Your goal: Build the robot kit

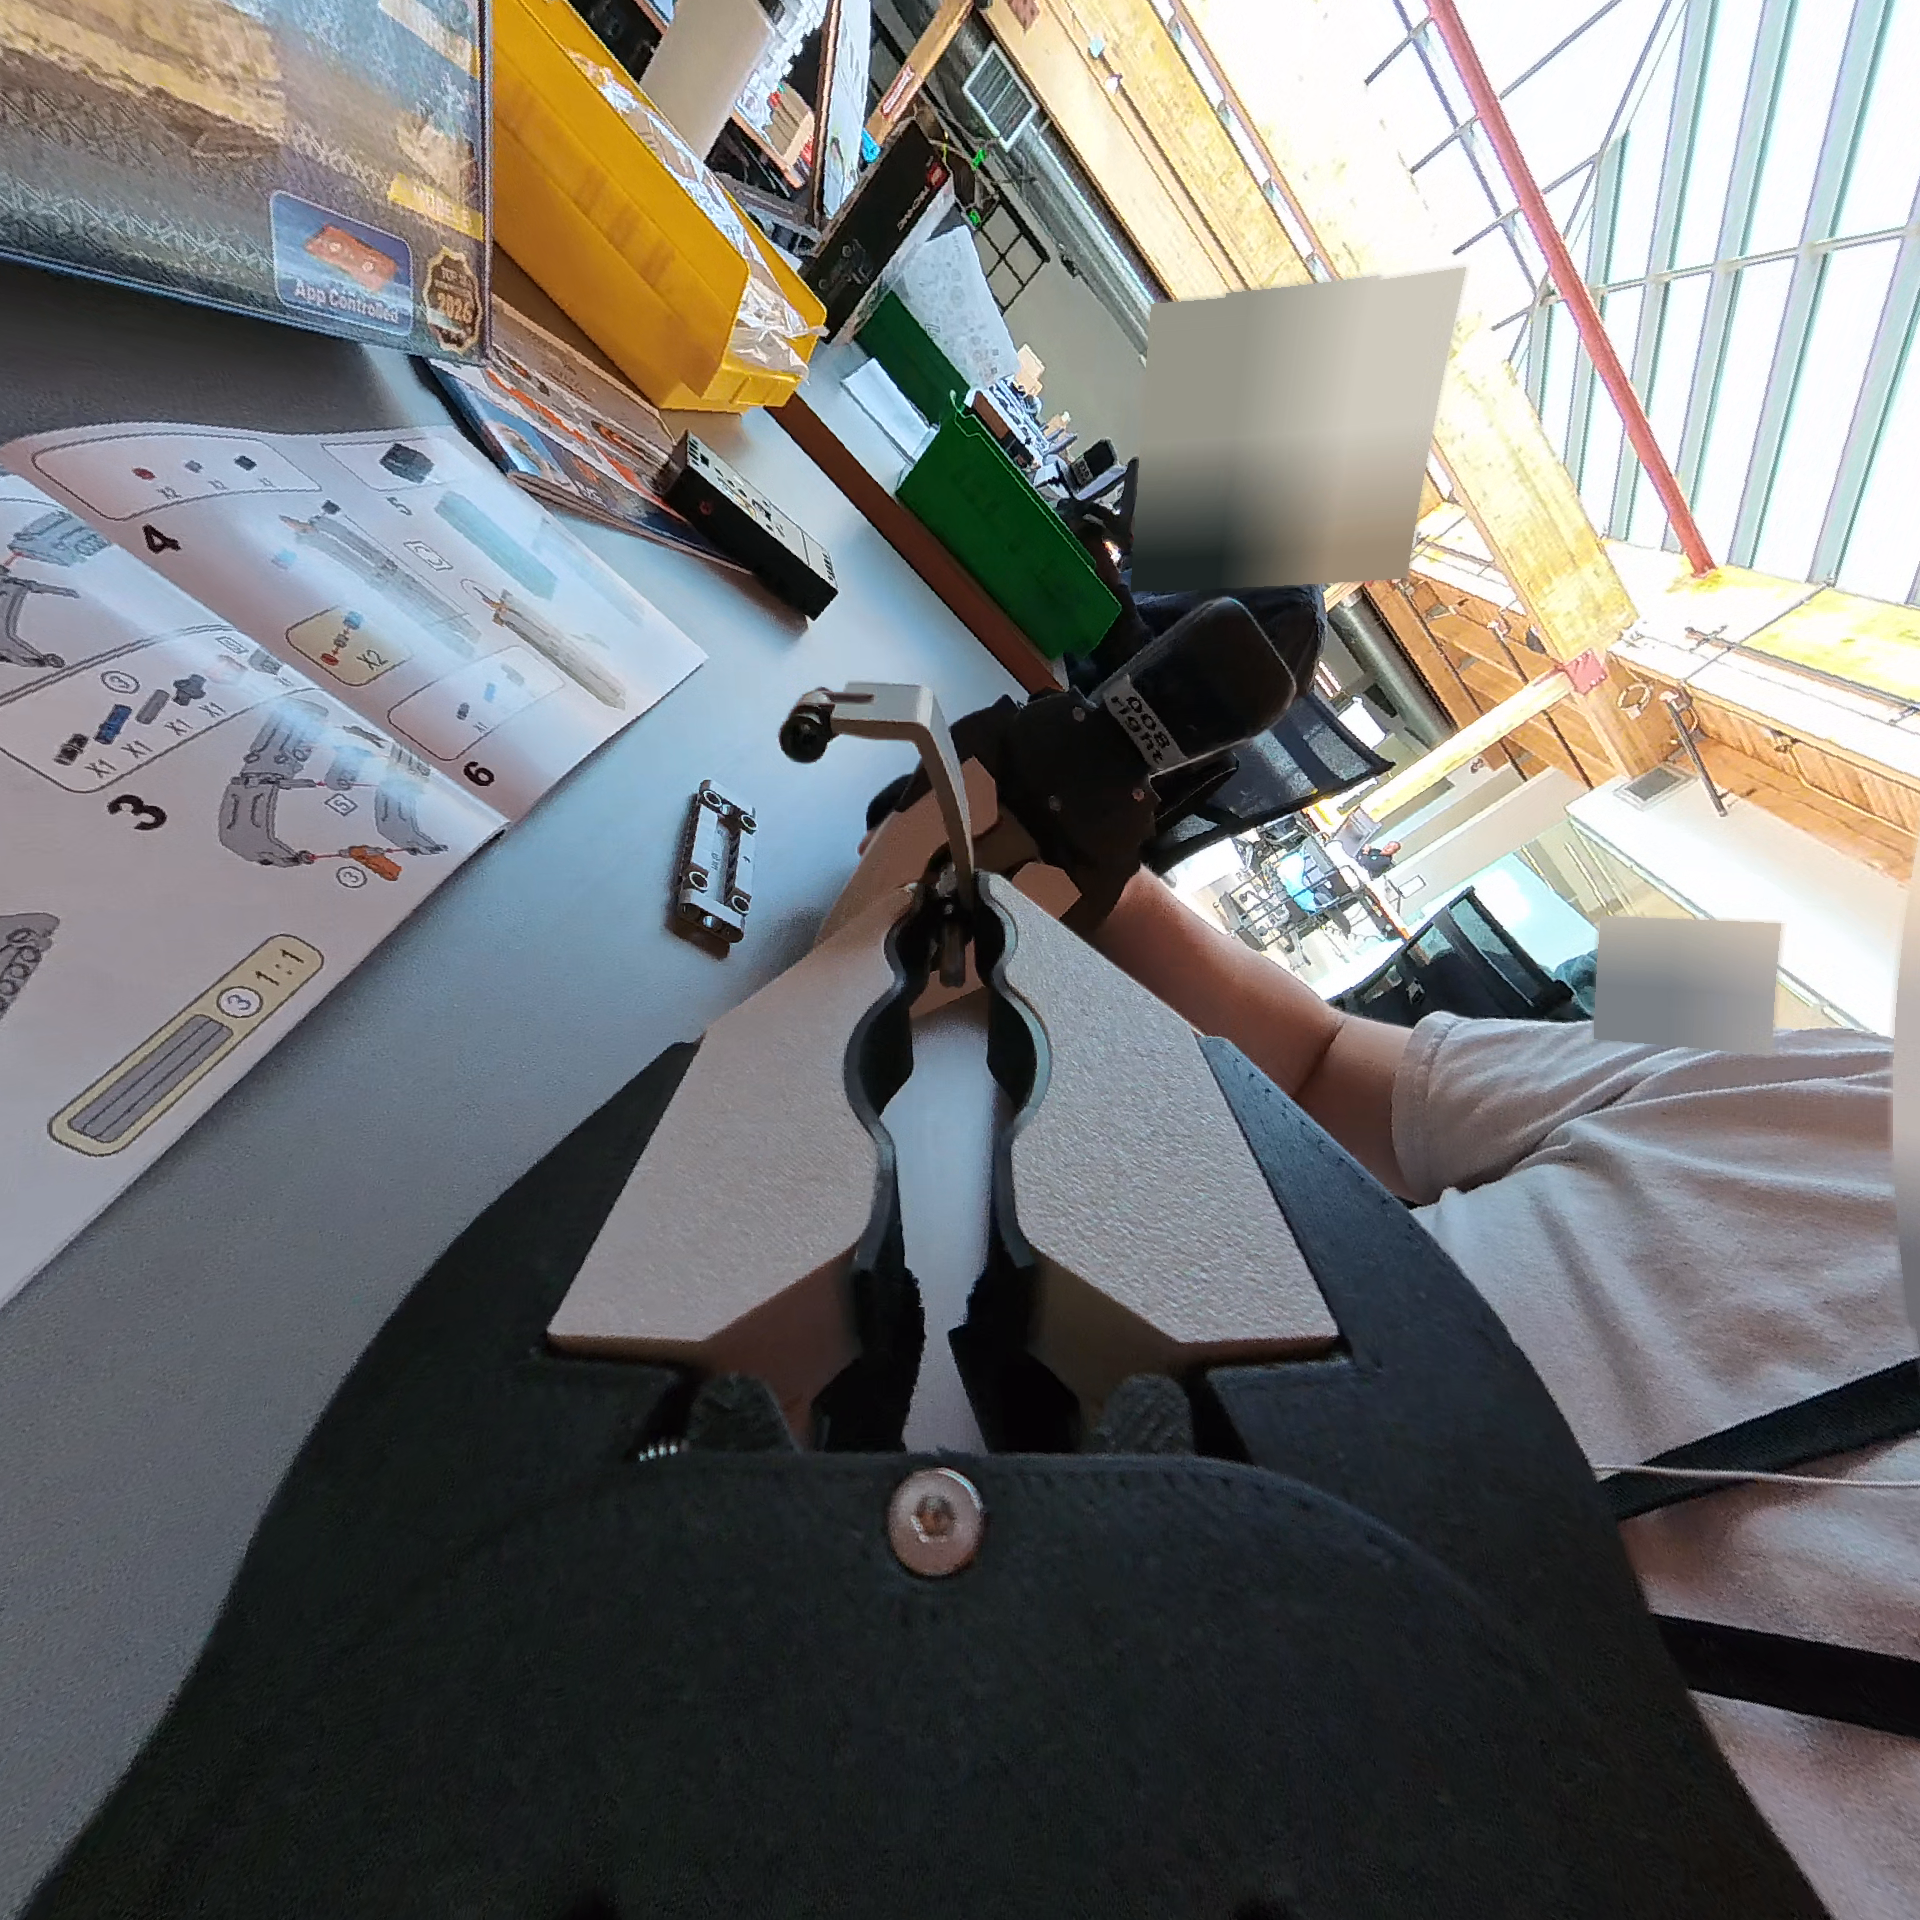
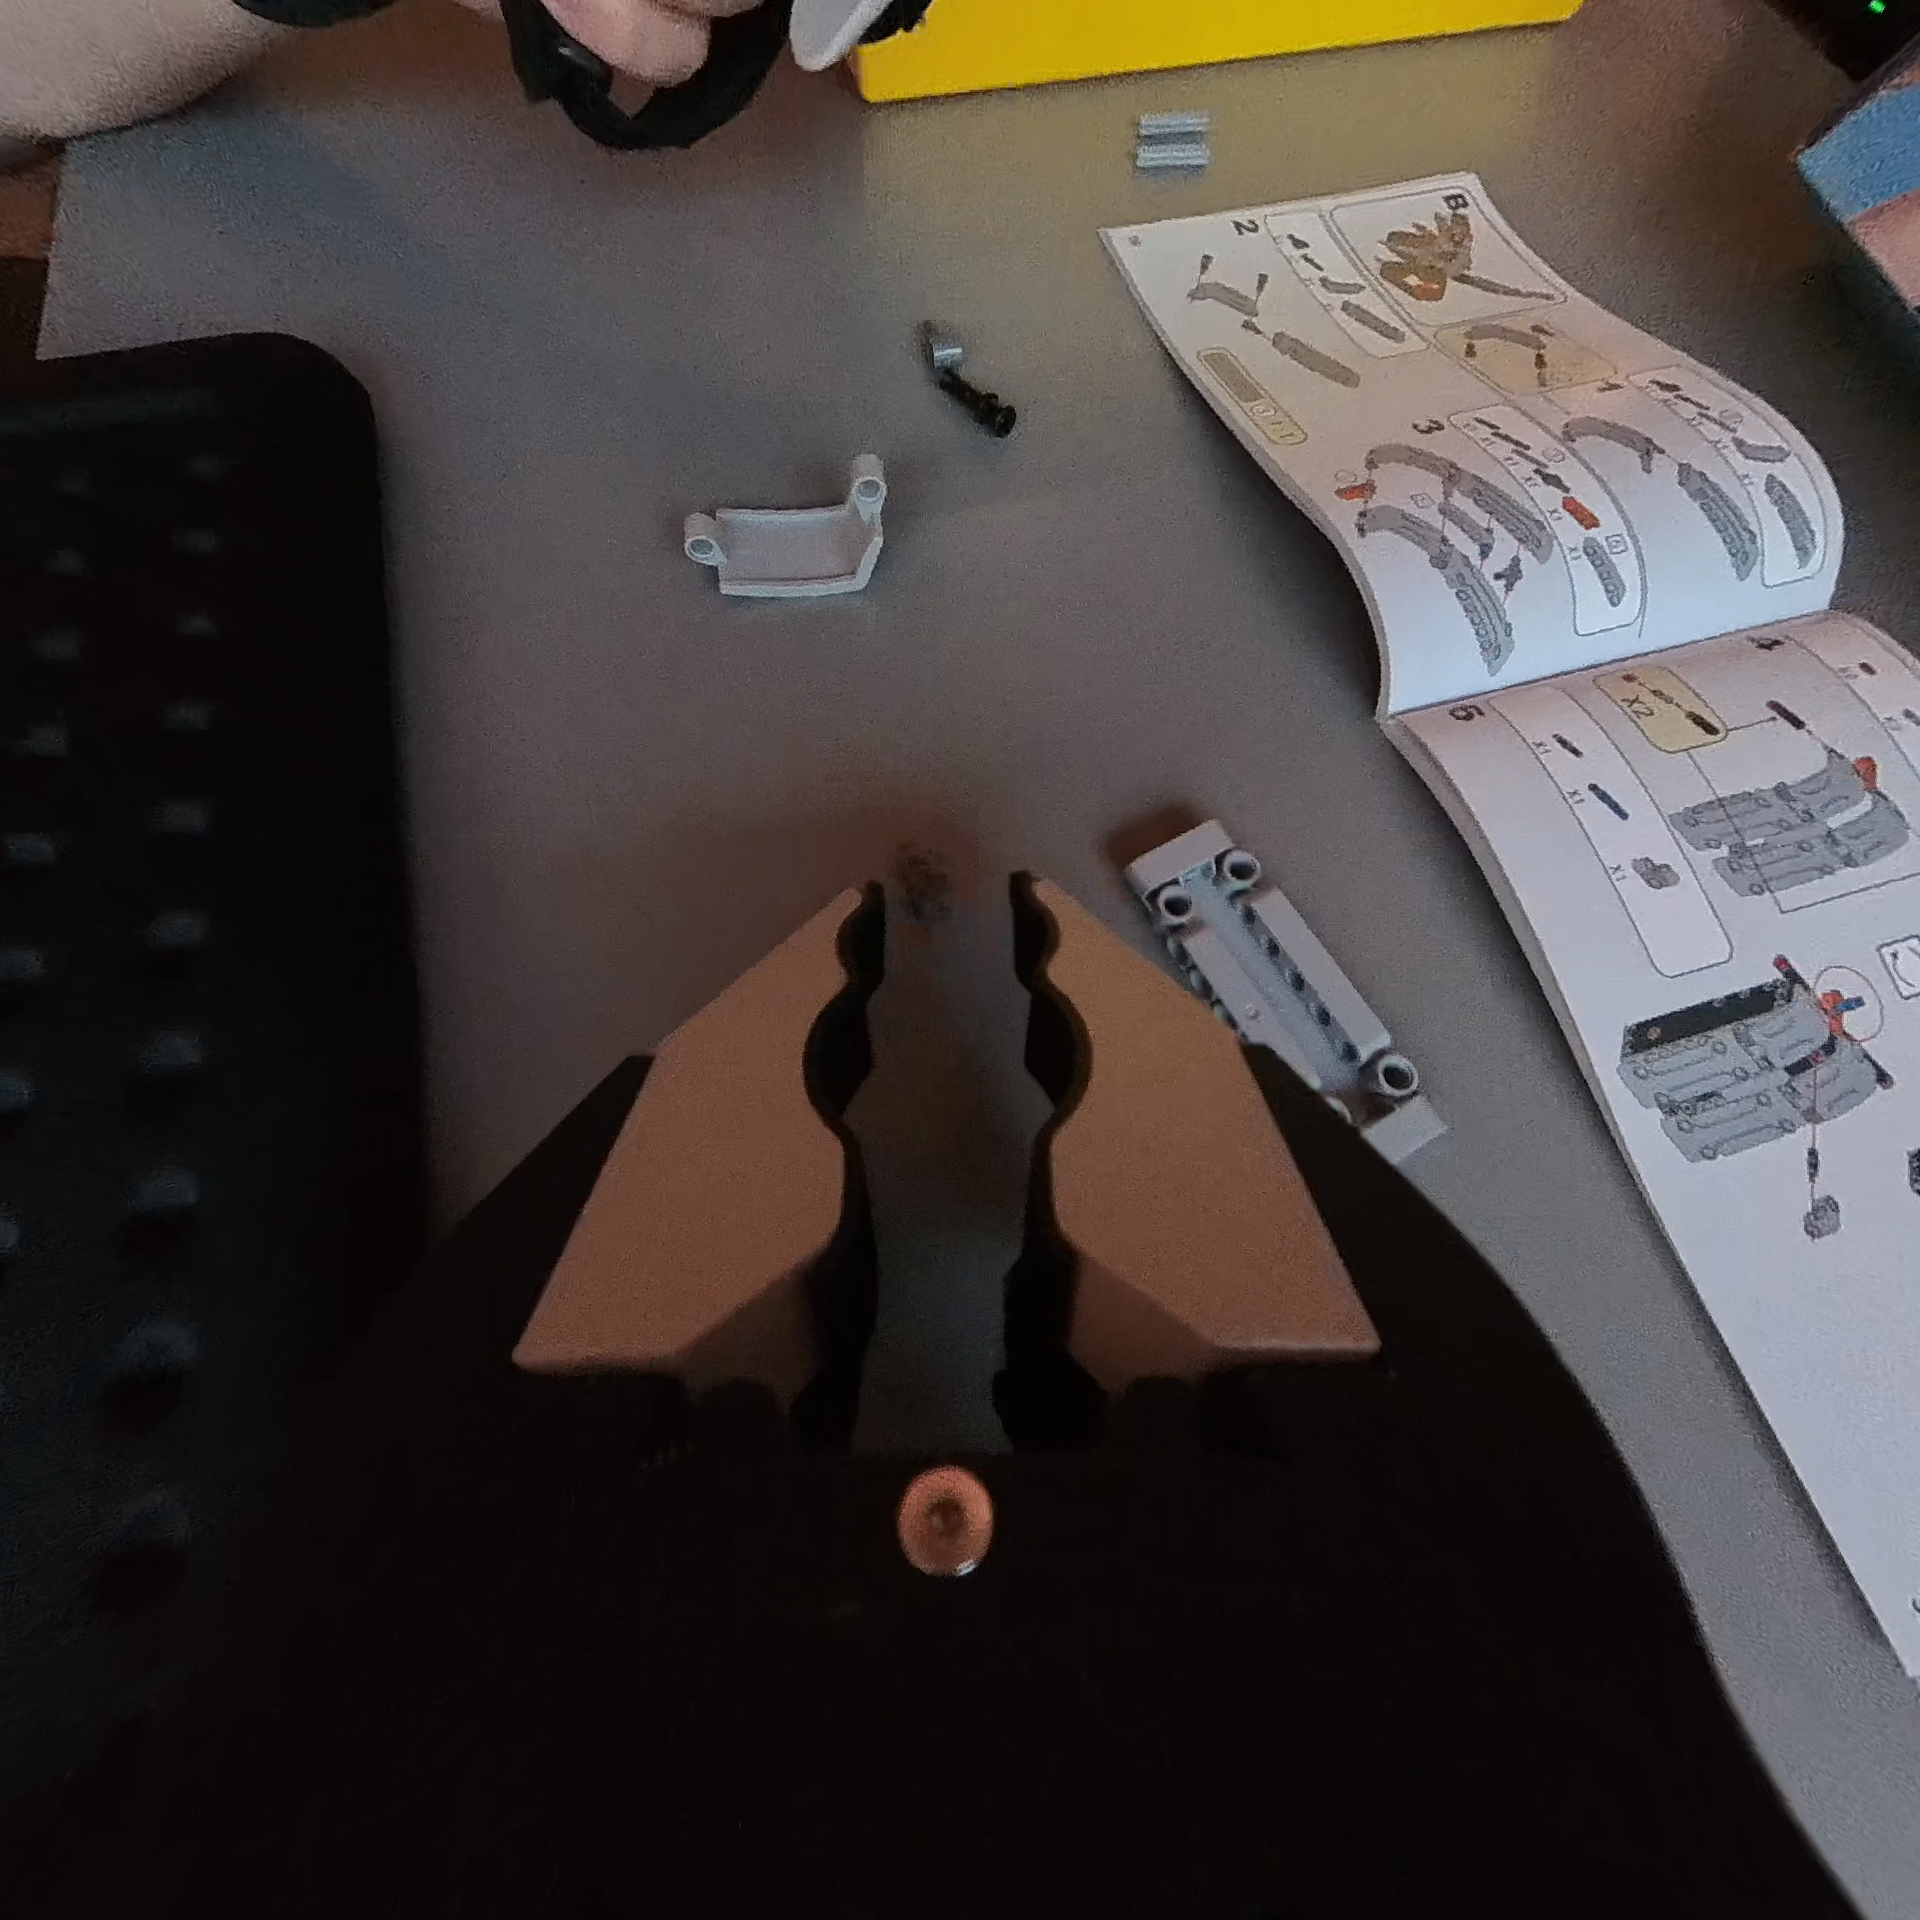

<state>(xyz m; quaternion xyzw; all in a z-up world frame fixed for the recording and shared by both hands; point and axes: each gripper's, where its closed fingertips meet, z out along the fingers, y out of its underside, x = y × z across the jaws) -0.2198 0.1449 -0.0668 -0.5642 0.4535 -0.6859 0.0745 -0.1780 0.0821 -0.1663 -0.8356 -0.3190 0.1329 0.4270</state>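
We see the left claw (image 1: 948, 904) pinched on a bent grey piece (image 1: 914, 748) (black pin at its tip) above the desk (image 1: 582, 935); right claw (image 2: 940, 894) narrowly parted, empty, a grey beam (image 2: 1273, 987) just beside it.

The right tool's (image 2: 943, 894) black body covers one end of the long pale-grey plastic beam (image 2: 1273, 982). A smudged dark speck (image 2: 920, 881) between its tips is too blurred to identify. The open printed instruction booklet (image 2: 1621, 727) runs off the picture's right edge.
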